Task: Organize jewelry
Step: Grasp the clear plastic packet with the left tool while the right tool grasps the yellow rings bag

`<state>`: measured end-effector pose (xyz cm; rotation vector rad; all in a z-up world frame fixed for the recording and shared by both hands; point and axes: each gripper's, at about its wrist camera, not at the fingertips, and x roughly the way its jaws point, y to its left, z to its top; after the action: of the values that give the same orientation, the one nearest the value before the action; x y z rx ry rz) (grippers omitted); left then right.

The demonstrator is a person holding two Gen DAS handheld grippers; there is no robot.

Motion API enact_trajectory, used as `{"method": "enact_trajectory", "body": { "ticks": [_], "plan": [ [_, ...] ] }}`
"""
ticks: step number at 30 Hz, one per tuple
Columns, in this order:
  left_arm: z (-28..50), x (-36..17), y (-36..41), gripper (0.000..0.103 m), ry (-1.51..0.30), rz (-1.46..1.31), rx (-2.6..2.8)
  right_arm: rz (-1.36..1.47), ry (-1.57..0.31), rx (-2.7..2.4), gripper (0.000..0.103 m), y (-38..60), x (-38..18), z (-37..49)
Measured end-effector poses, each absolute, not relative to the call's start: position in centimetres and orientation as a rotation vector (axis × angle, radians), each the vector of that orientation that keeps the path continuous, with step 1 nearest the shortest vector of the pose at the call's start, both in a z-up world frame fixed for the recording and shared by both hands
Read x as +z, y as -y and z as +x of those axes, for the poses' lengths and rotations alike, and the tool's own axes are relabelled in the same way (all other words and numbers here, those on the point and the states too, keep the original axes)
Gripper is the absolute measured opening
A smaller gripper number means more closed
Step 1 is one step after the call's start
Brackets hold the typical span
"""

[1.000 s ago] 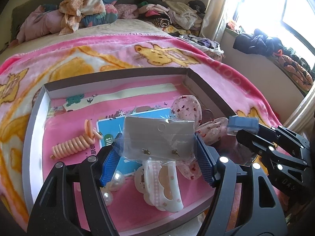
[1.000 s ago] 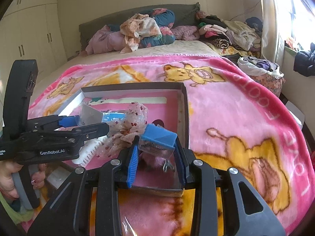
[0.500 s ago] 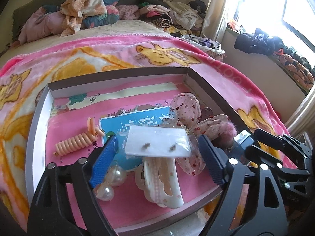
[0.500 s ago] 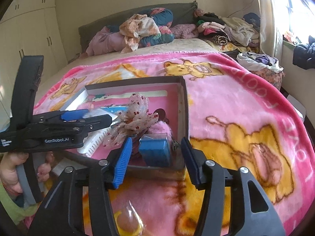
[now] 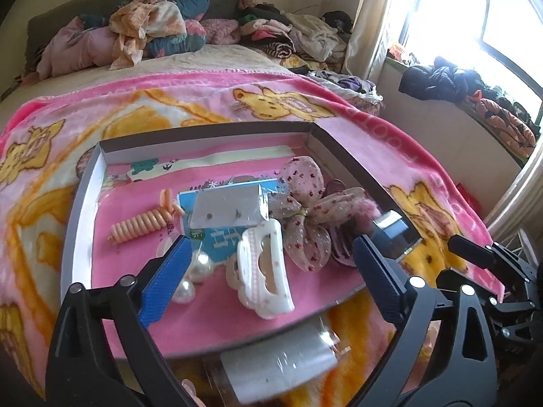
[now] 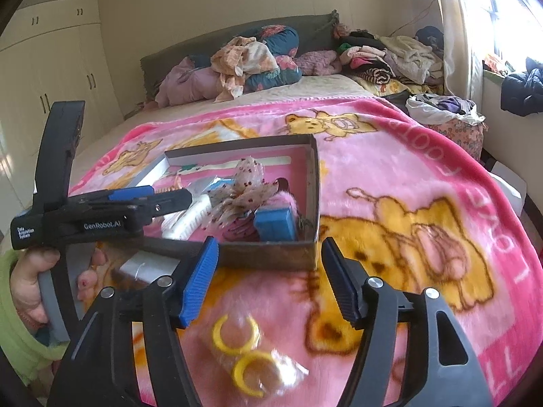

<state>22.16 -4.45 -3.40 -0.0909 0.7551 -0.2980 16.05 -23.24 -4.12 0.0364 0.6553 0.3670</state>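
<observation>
A shallow box (image 5: 83,203) with a pink floor lies on the bed. In it are an earring card in plastic (image 5: 227,208), an orange spiral hair tie (image 5: 142,225), a white hair claw (image 5: 263,268), a spotted bow (image 5: 302,217), pearls (image 5: 193,274) and a small blue box (image 5: 395,234) in the near right corner. My left gripper (image 5: 271,271) hovers over the box's near edge, jaws opening, pads touching nothing. My right gripper (image 6: 271,271) is in front of the box wall (image 6: 271,257), jaws opening with nothing between them. The blue box (image 6: 275,225) rests inside, free.
A bag with yellow rings (image 6: 244,356) lies on the pink blanket (image 6: 390,176) under my right gripper. Another carded packet (image 5: 275,363) sits outside the box's near edge. A hand in a green sleeve (image 6: 30,288) holds the left gripper (image 6: 135,200). Clothes are piled at the bed's head.
My left gripper let go of the earring card, which now lies in the box, and drew back. My right gripper released the blue box into the near right corner and pulled back too.
</observation>
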Motion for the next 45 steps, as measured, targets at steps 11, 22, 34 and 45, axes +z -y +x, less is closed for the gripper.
{"method": "enact_trajectory", "body": {
  "ticks": [11,22,34,45],
  "plan": [
    [18.9,-3.2,4.5,0.089,-0.750,-0.093,-0.297,0.018,-0.663,0.375,0.065,23.6,-4.7,13.0],
    [16.5,-4.0,4.1,0.089,-0.776,-0.093,-0.293,-0.052,-0.723,0.412,0.067,22.6,-6.5,11.6],
    [15.8,-6.2,4.7,0.090,-0.843,-0.092,-0.286,-0.159,-0.798,0.441,0.072,20.5,-8.2,11.9],
    [17.0,-7.4,6.0,0.090,-0.877,-0.082,-0.237,-0.150,-0.843,0.439,0.049,20.5,-9.1,12.8]
  ]
}}
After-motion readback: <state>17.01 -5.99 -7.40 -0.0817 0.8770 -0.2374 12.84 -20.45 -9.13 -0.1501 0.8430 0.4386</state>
